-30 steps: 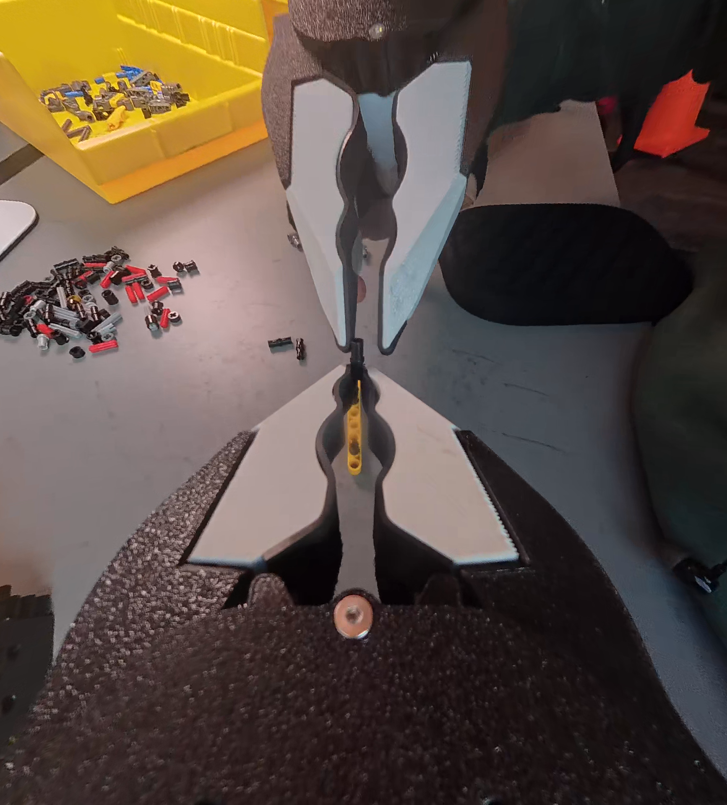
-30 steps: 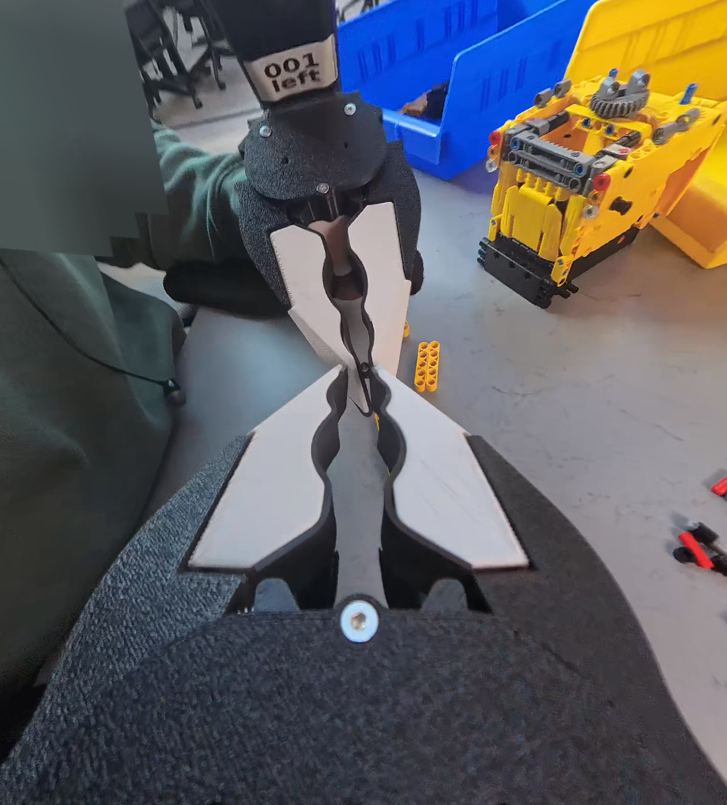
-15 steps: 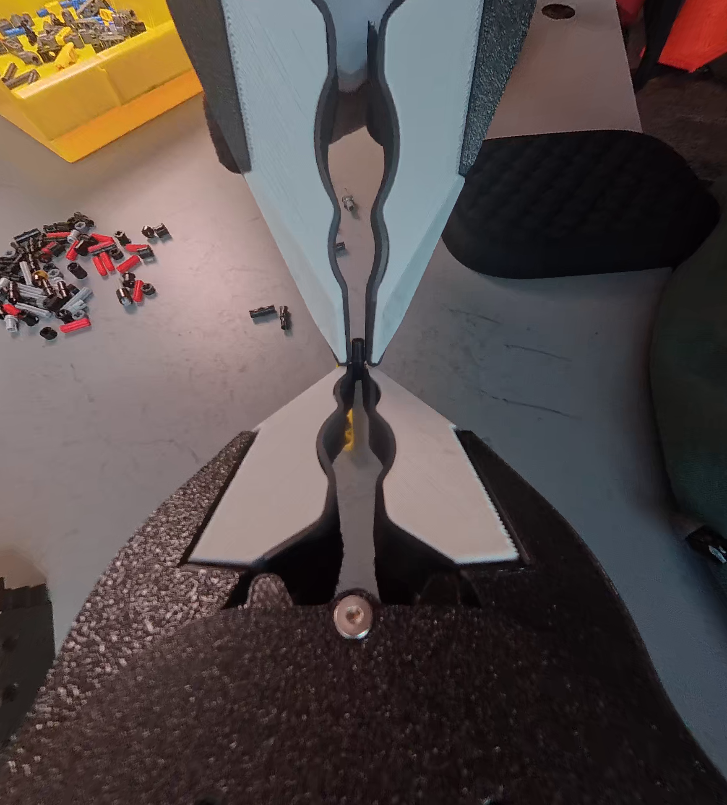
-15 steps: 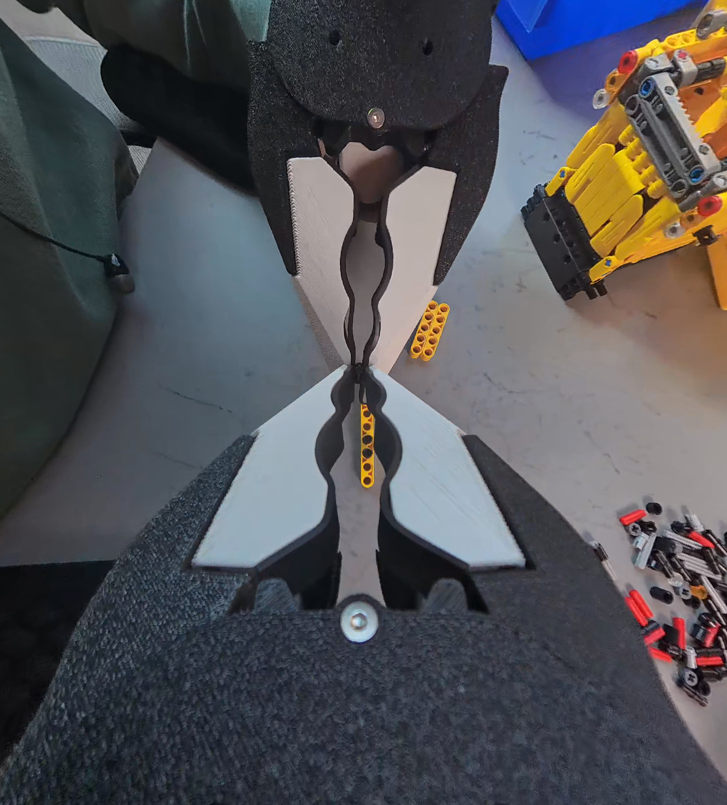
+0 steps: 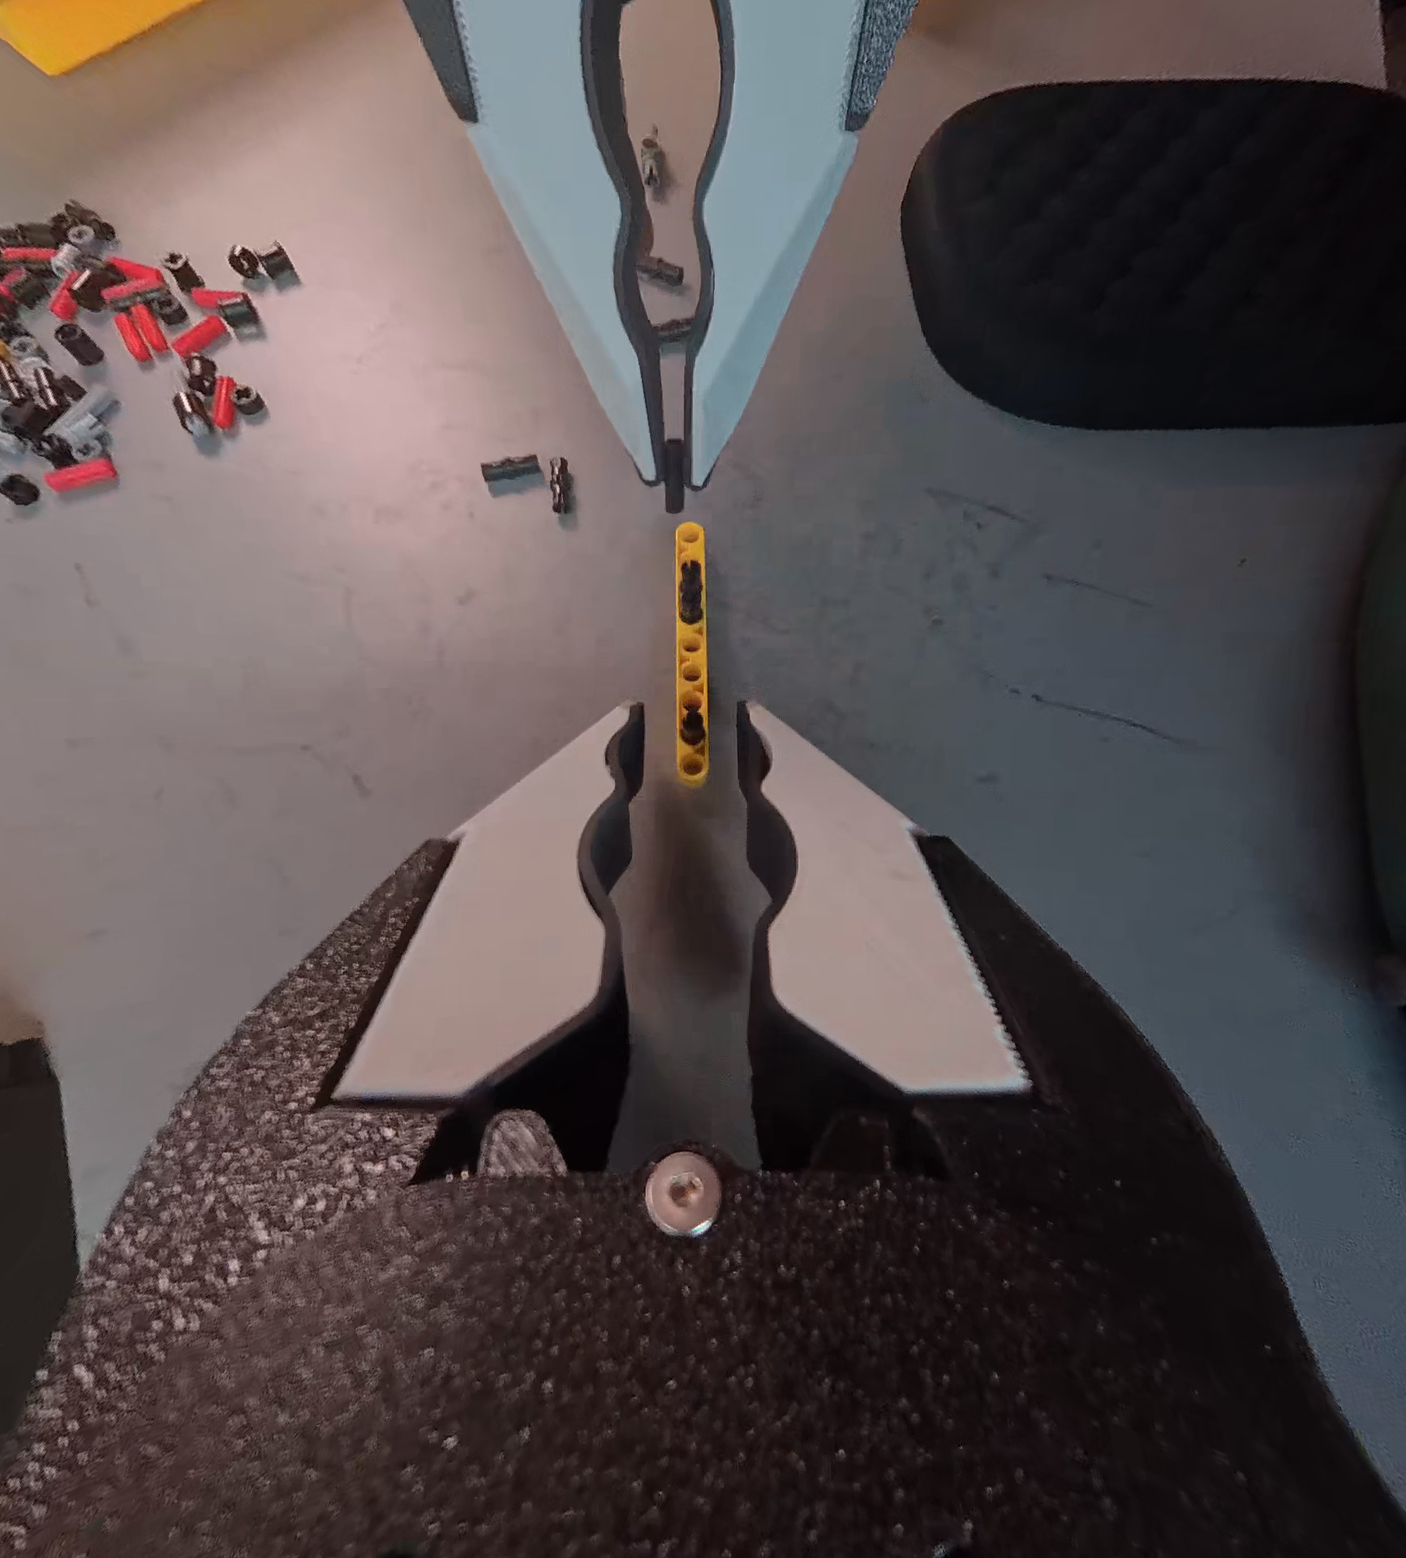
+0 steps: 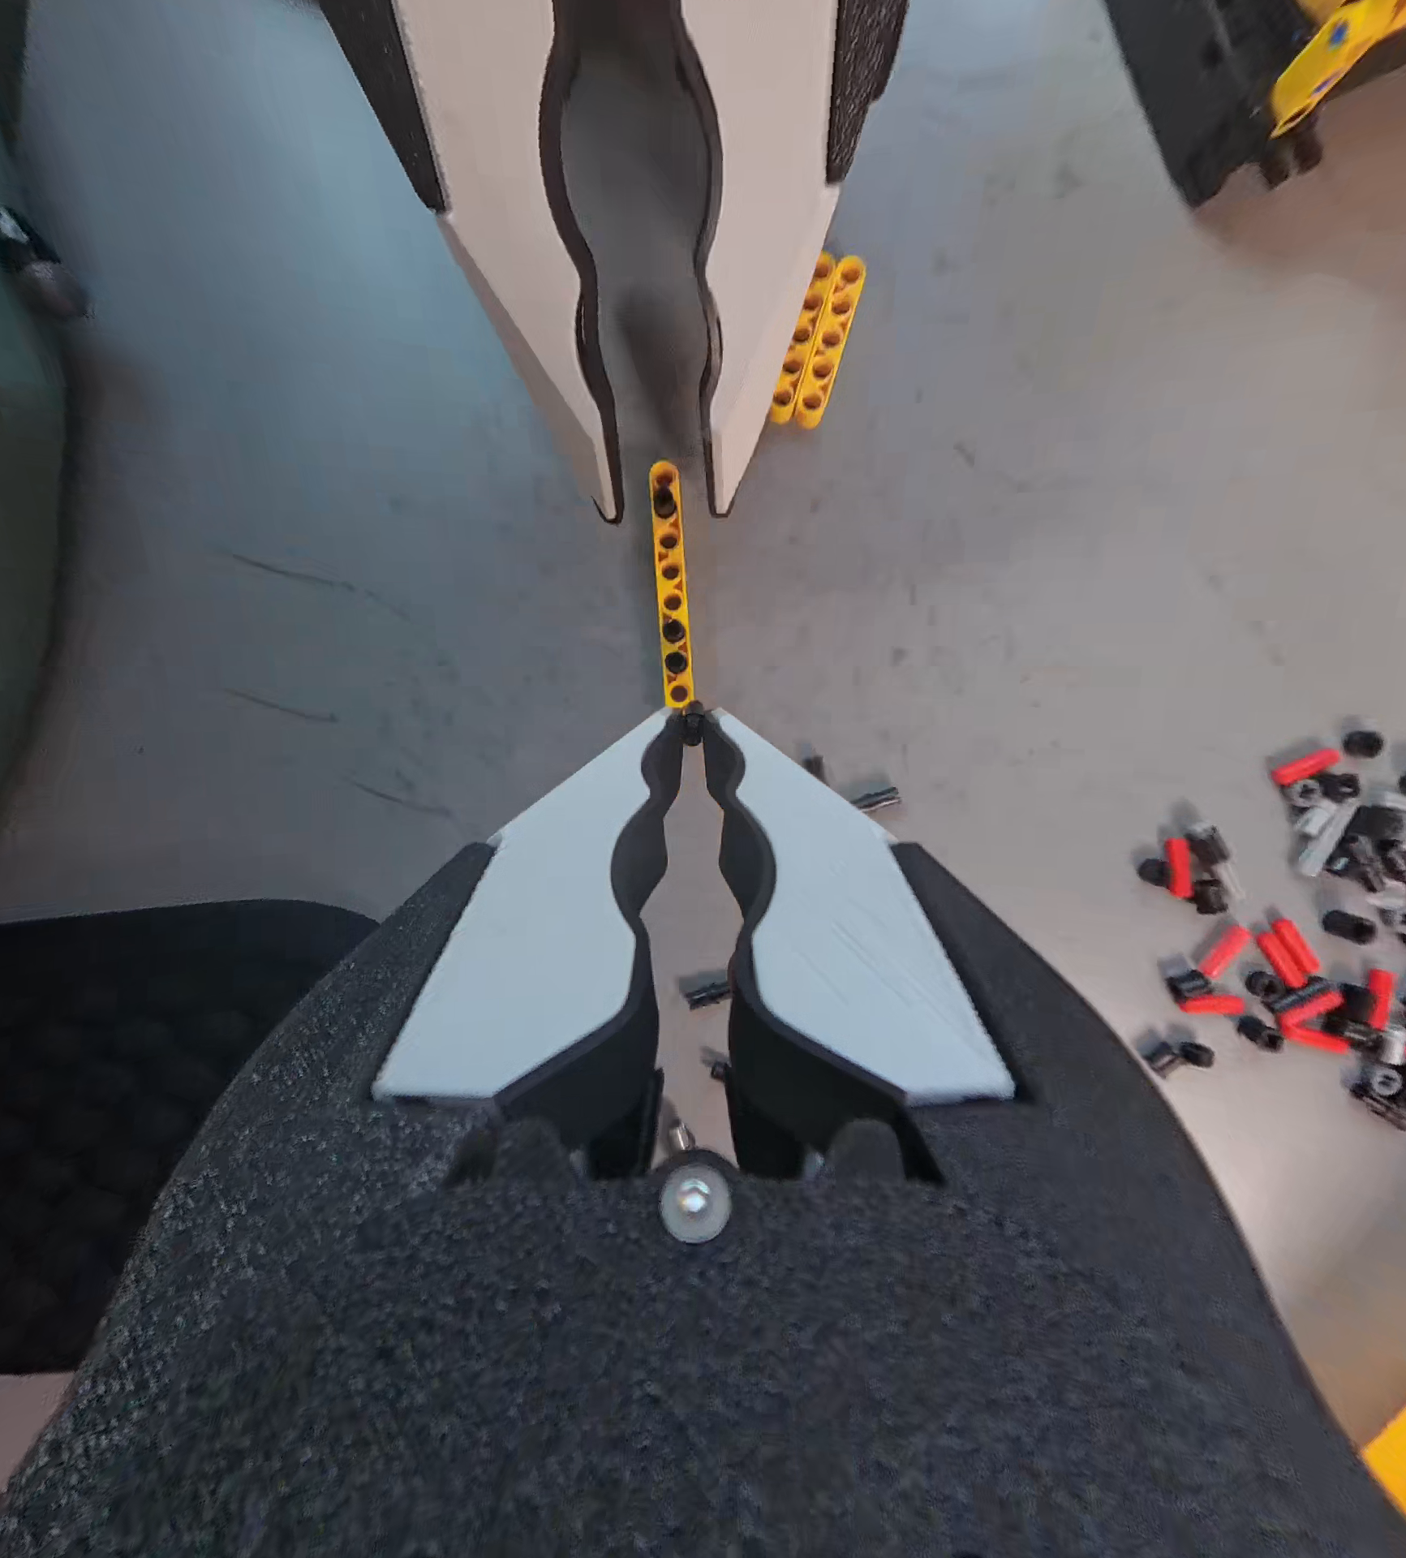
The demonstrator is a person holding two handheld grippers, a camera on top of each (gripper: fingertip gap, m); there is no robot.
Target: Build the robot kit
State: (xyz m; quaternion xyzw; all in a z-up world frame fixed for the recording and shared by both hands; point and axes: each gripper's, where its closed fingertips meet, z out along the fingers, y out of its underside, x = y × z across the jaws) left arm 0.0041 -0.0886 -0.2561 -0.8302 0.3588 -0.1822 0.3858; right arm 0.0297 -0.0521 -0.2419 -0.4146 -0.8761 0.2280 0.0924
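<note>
Your left tool (image 5: 689,712) had just spread and let go of the yellow bar (image 5: 690,653), now lying on the table (image 5: 345,632), while your right tool (image 6: 692,717) pinched a black peg (image 6: 692,727).

A yellow beam (image 5: 690,666) studded with black pins is seen on a grey table (image 5: 303,674); red, black and grey pieces (image 5: 50,346) are scattered.
</note>
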